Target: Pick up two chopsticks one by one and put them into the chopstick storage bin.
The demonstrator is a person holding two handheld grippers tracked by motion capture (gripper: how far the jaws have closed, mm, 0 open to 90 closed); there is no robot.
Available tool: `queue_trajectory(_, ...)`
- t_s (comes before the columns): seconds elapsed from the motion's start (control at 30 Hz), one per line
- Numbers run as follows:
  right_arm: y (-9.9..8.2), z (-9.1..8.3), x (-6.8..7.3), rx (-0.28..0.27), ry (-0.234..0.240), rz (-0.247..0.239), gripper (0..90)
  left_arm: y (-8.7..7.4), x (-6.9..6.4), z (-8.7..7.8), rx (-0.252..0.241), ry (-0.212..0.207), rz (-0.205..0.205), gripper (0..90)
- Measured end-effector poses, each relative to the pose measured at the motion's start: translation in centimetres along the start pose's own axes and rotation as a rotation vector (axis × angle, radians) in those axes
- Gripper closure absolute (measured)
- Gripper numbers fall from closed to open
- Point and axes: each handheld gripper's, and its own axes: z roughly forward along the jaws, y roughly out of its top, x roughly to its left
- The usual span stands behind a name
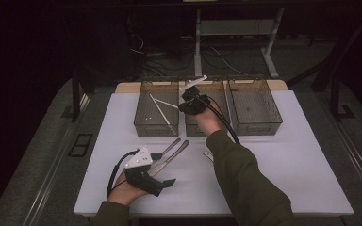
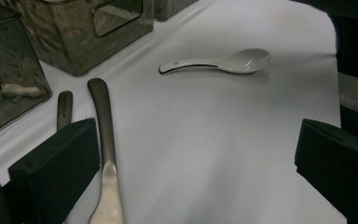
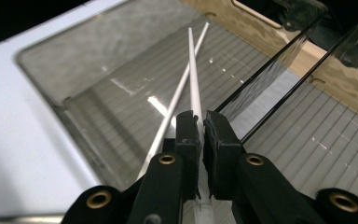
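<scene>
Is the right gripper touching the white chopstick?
Touching. The right gripper view shows the right gripper with jaws clamped on the white chopstick.

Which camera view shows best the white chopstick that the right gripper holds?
The right gripper view: the right gripper is shut on the white chopstick, which runs out over the left bin, above a second chopstick lying inside. The high view shows it small and thin. The left gripper view looks elsewhere, at the white spoon.
</scene>
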Motion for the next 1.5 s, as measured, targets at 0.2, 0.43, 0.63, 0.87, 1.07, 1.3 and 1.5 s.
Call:
queue_trajectory(0.2, 0.8, 2.0, 0.3, 0.024, -0.016, 0.010, 84.3, 0.1, 0.0, 0.0, -0.004, -0.004, -0.002, 0.0)
queue_trajectory(0.43, 2.0, 3.9, 1.0, 0.048, -0.018, 0.023, 84.3, 0.1, 0.0, 0.0, -0.012, -0.009, -0.003, 0.0)
queue_trajectory(0.63, 2.8, 5.2, 1.7, 0.061, -0.012, 0.015, 83.9, 0.1, 0.1, -0.1, -0.017, -0.011, -0.004, 0.0)
queue_trajectory(0.87, 2.8, 5.1, 1.6, 0.053, 0.033, 0.016, 75.1, 0.1, 0.1, -0.1, -0.018, -0.011, -0.005, 0.0)
queue_trajectory(1.07, 3.1, 3.6, 1.7, 0.026, 0.065, 0.006, 64.2, 0.1, 0.1, -0.1, -0.016, -0.010, -0.004, 0.0)
queue_trajectory(1.3, 2.5, 0.4, 1.9, -0.006, 0.113, -0.026, 47.5, 0.1, 0.1, -0.1, -0.010, -0.010, 0.000, 0.0)
queue_trajectory(1.5, 0.8, -2.3, 1.6, -0.031, 0.155, -0.063, 39.7, 0.0, 0.1, 0.0, -0.014, -0.006, -0.007, 0.0)
